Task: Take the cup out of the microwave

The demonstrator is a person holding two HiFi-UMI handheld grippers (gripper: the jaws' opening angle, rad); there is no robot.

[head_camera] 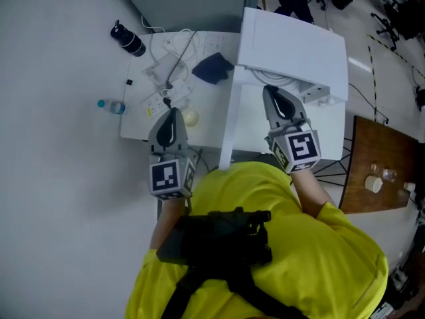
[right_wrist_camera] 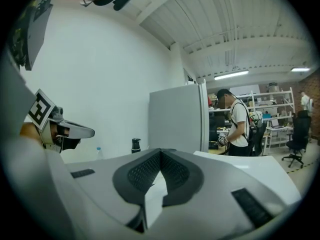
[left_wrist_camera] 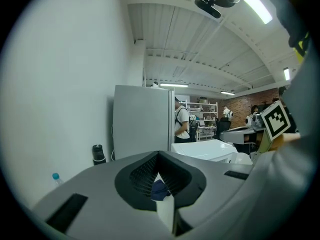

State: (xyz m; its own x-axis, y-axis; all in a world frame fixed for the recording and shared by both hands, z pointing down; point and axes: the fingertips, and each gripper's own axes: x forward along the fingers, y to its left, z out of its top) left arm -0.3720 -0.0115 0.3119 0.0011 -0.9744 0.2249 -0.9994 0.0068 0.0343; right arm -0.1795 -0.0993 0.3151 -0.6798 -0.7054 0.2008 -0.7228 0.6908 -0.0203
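A small cream cup (head_camera: 190,117) stands on the white table (head_camera: 209,128), just right of the tip of my left gripper (head_camera: 173,111). That gripper hangs above the table, shut and holding nothing; in its own view the left gripper (left_wrist_camera: 159,156) shows both jaws meeting at the tip. The white microwave (head_camera: 292,45) sits at the table's right end, its door (head_camera: 227,128) swung open toward me. My right gripper (head_camera: 271,89) hovers in front of the microwave's opening, and in its own view the right gripper (right_wrist_camera: 160,153) is shut and empty too.
A dark blue cloth (head_camera: 212,67), a power strip and cables (head_camera: 166,72) lie on the table. A black bottle (head_camera: 128,38) and a blue-capped water bottle (head_camera: 111,106) stand at the left. A brown table (head_camera: 378,165) is at the right. A person (right_wrist_camera: 235,124) stands beyond.
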